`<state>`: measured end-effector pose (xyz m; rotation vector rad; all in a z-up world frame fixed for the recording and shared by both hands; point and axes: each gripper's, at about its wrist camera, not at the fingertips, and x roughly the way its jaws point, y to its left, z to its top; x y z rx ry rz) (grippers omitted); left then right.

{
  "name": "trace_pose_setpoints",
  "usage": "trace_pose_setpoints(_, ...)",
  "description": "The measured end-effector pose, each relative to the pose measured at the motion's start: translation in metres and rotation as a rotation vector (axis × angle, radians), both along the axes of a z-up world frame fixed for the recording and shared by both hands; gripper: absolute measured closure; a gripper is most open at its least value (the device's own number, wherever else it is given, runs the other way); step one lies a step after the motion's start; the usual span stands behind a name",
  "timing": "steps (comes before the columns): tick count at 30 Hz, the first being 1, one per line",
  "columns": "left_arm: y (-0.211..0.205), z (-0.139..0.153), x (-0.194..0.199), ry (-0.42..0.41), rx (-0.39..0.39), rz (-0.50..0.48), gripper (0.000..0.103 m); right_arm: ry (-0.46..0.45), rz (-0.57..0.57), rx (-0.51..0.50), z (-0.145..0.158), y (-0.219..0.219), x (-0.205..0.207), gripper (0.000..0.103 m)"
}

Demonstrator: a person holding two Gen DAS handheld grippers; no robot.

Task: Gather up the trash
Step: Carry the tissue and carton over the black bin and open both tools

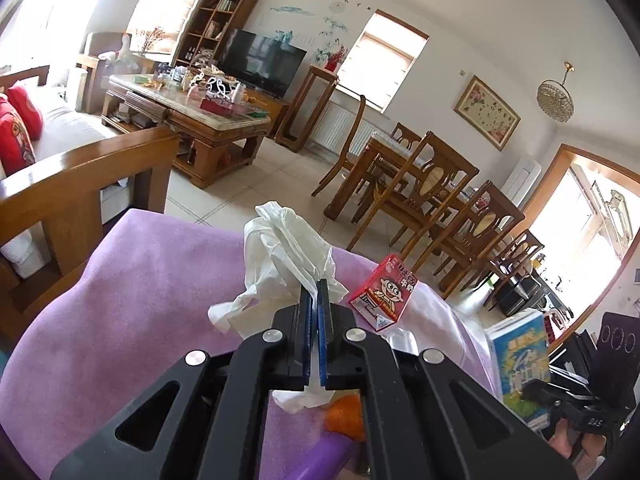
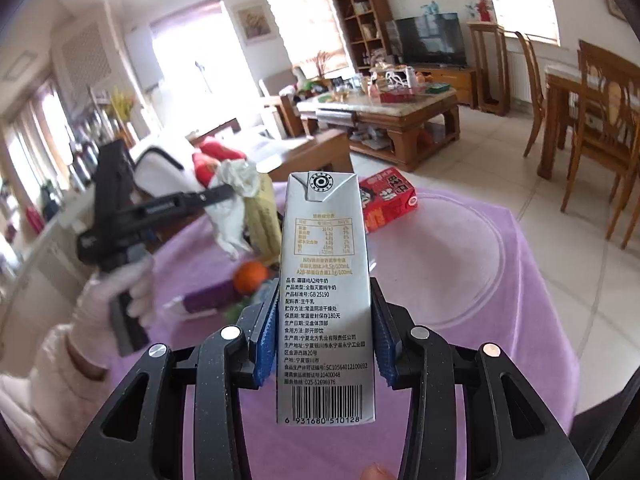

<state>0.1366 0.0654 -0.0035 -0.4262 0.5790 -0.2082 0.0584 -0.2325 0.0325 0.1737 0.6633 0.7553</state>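
Tissue point(image 1: 280, 248) pinched tight in left gripper point(image 1: 317, 292); right gripper point(image 2: 325, 320) clamps the upright milk carton point(image 2: 324, 280).

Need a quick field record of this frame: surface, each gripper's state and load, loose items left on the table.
surface: table under purple cloth
left gripper: shut on crumpled white tissue
right gripper: shut on grey milk carton, upright, barcode end toward camera
loose items: red drink box lying on the cloth; orange beside a purple packet
also in view: clear plastic bag spread flat on the cloth
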Motion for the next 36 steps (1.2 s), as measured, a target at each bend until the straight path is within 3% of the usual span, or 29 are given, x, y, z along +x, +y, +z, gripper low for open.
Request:
trace_pose_setpoints(3, -0.002, 0.012, -0.016, -0.037, -0.051, -0.029, 0.1, 0.022, -0.013, 0.119, 0.003, -0.022, -0.028, 0.063)
trace_pose_setpoints(7, -0.014, 0.025, -0.044, -0.059, -0.101, -0.109, 0.099, 0.021, -0.027, 0.147, 0.007, -0.047, -0.057, 0.062)
trace_pose_setpoints(12, -0.021, 0.025, -0.072, -0.019, -0.069, -0.153, 0.099, 0.032, -0.04, 0.155, 0.001, -0.071, -0.081, 0.062)
trace_pose_setpoints(17, -0.037, 0.041, -0.097, -0.047, -0.026, -0.18, 0.099, 0.019, -0.081, 0.204, 0.002, -0.094, -0.102, 0.062)
trace_pose_setpoints(20, -0.048, 0.065, -0.116, -0.108, -0.034, -0.212, 0.099, 0.011, -0.094, 0.259, 0.009, -0.109, -0.112, 0.062)
trace_pose_setpoints(24, -0.057, 0.098, -0.139, -0.19, -0.052, -0.247, 0.099, -0.025, -0.129, 0.257, 0.016, -0.132, -0.129, 0.062)
trace_pose_setpoints(29, -0.085, 0.138, -0.159, -0.279, -0.022, -0.303, 0.099, -0.035, -0.166, 0.31, 0.015, -0.165, -0.149, 0.062)
trace_pose_setpoints(36, -0.16, 0.132, -0.152, -0.286, 0.027, -0.423, 0.099, -0.12, -0.285, 0.328, 0.031, -0.213, -0.18, 0.062)
